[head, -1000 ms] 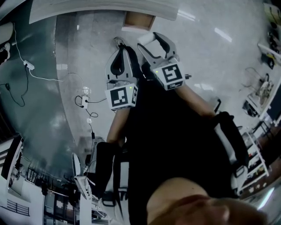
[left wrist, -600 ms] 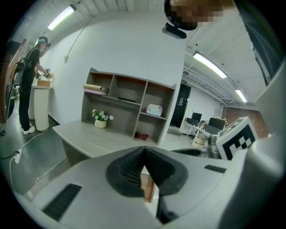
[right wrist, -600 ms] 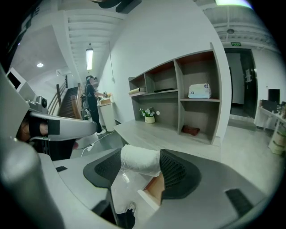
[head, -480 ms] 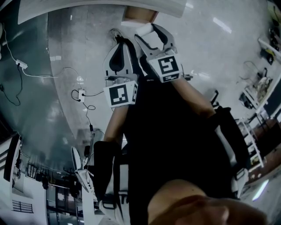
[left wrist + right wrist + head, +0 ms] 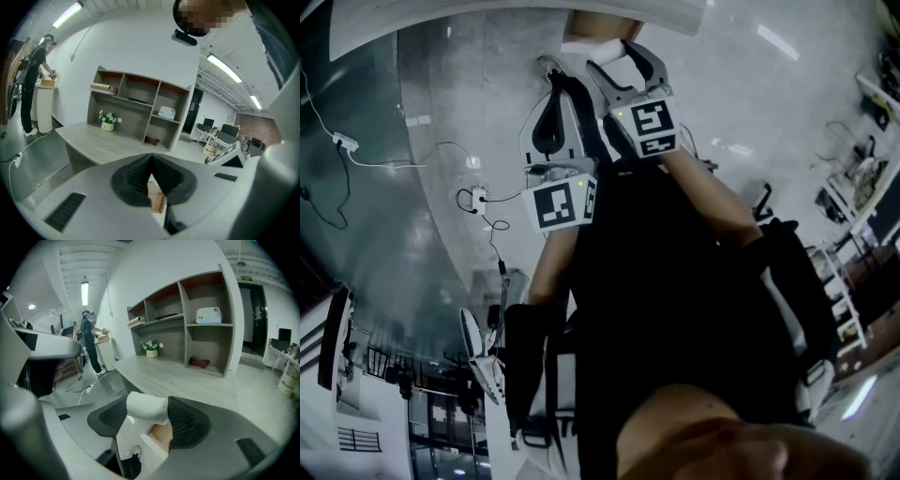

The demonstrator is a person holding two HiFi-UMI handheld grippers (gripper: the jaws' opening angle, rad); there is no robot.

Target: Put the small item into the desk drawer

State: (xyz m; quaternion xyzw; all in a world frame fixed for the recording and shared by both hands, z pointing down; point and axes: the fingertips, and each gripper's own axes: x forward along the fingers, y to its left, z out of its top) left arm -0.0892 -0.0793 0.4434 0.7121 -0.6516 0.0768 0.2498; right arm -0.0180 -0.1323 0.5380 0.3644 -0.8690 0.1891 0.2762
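- Head view: right tool (image 5: 617, 58) is clamped on the white small item (image 5: 606, 47), just short of the open drawer (image 5: 598, 22) ahead, nearer it than the left tool (image 5: 555, 89)
- Left gripper view: jaws together, holding nothing
- Right gripper view: the item lies crosswise between the pads, with the drawer directly beyond

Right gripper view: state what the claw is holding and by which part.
The right claw is shut on a small white roll, which lies crosswise and is clamped at its two ends.
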